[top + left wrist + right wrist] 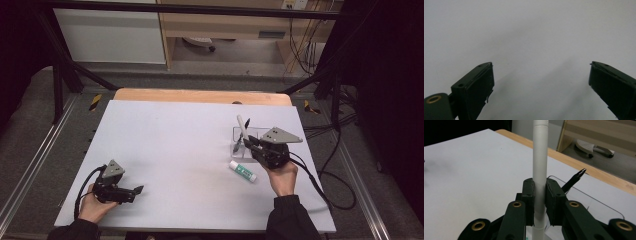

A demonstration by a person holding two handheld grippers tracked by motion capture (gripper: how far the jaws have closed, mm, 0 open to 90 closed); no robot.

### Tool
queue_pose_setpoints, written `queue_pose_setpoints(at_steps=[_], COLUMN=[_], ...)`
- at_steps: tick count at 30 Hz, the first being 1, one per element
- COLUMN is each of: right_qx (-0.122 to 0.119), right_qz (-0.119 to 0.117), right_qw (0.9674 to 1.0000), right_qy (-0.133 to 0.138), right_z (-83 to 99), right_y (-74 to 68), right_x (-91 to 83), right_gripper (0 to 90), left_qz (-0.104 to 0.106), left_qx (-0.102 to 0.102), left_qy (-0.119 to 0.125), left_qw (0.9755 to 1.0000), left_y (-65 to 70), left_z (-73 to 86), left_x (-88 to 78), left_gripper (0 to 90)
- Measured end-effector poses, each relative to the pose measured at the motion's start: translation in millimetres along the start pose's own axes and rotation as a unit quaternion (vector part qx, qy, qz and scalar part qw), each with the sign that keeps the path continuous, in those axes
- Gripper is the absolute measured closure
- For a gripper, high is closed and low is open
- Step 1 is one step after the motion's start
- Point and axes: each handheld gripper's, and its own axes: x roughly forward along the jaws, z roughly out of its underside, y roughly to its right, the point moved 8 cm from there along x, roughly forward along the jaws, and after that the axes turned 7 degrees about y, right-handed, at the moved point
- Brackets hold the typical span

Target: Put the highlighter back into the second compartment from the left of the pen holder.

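The right gripper (539, 202) has its jaws drawn in narrow and clamped on a white pen (540, 165), which stands upright between the pads and rises past the top of the right gripper view. In the high view this gripper (248, 141) sits at the right of the table, with the white pen (243, 127) held over a clear tray (250, 131). A black pen (573, 180) leans in that tray (596, 205), its tip pointing up and away, just beside the jaws (touching or not, I cannot tell). Just near of the tray lies a white tube with green print (243, 171), flat on the grey table top (190, 150) and close to the person's right hand (282, 177). The left gripper (134, 194) rests at the near left corner, well apart from everything else, its jaws wide open with nothing between them; the left gripper view shows bare grey surface past them (541, 87). The whole middle and left of the table lie open. The tray stands near the right edge, and a strip of wooden board (200, 95) runs along the far edge.
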Motion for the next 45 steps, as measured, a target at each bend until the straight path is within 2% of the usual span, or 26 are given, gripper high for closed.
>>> queue_pose_setpoints(at_steps=[11,24,33,45], right_qx=[0.034,0.057,0.078,0.096], right_qz=[0.024,0.049,0.051,0.051], right_qw=[0.9987,0.9963,0.9945,0.9934], right_qy=[0.029,0.041,0.047,0.037], right_z=[-13.3,-19.2,-6.5,24.2], right_y=[25.0,50.5,56.1,59.2], right_x=[10.3,31.4,45.9,51.2], right_gripper=[78.6,78.6,78.6,78.6], left_qz=[0.003,0.011,0.013,0.014], left_qx=[-0.003,-0.003,-0.003,-0.003], left_qy=[0.002,0.003,0.004,0.002], left_qw=[1.0000,0.9999,0.9999,0.9999], left_y=[0.1,1.9,2.2,2.8], left_z=[-0.3,-0.3,-0.5,0.1], left_x=[0.6,1.7,1.6,2.5], left_gripper=[5.9,5.9,5.9,5.9])
